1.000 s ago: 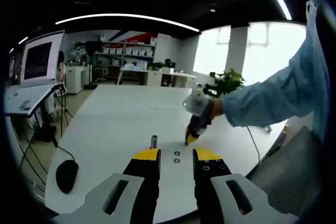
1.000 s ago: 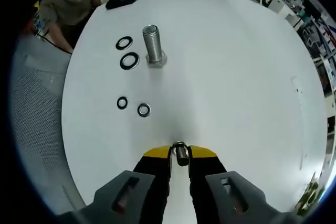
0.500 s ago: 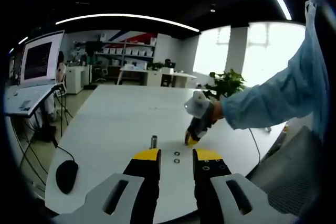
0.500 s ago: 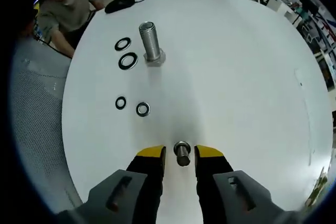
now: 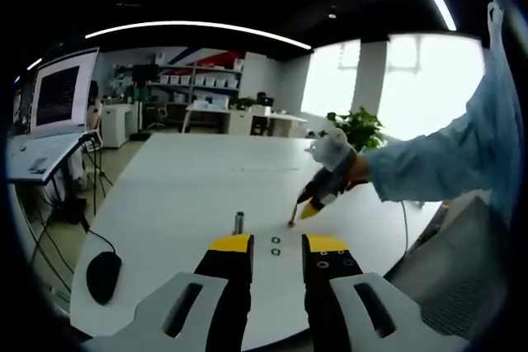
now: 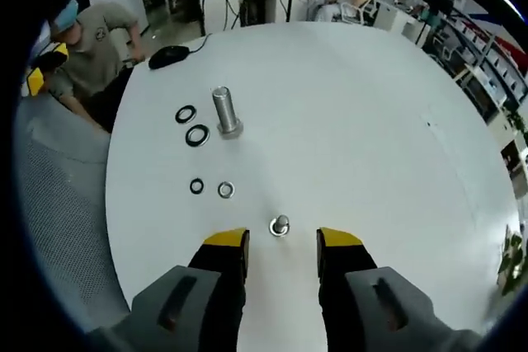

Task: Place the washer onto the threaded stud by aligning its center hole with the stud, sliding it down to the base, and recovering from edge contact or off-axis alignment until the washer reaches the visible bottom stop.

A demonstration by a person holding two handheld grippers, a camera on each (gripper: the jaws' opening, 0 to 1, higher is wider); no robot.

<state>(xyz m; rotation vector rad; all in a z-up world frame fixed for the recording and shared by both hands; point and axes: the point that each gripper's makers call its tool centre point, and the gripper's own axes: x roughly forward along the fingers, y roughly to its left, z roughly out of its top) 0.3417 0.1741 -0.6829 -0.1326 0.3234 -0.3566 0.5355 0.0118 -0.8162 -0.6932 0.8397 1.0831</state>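
Observation:
On the white table a large threaded stud stands upright on its hex base. Beside it lie two large black washers, and nearer are two small washers. A small stud stands on the table just ahead of my right gripper, which is open and apart from it. From the left gripper view, the large stud, the small washers and the small stud lie beyond my open, unladen left gripper. The right gripper hovers above the small stud.
A black mouse lies at the table's far edge near a seated person. The mouse also sits left of my left gripper. A screen stands beyond the table's left side. A mesh chair borders the table.
The right gripper opened, let go of the small stud and drew back upward, leaving it standing on the table. The left gripper has stayed put.

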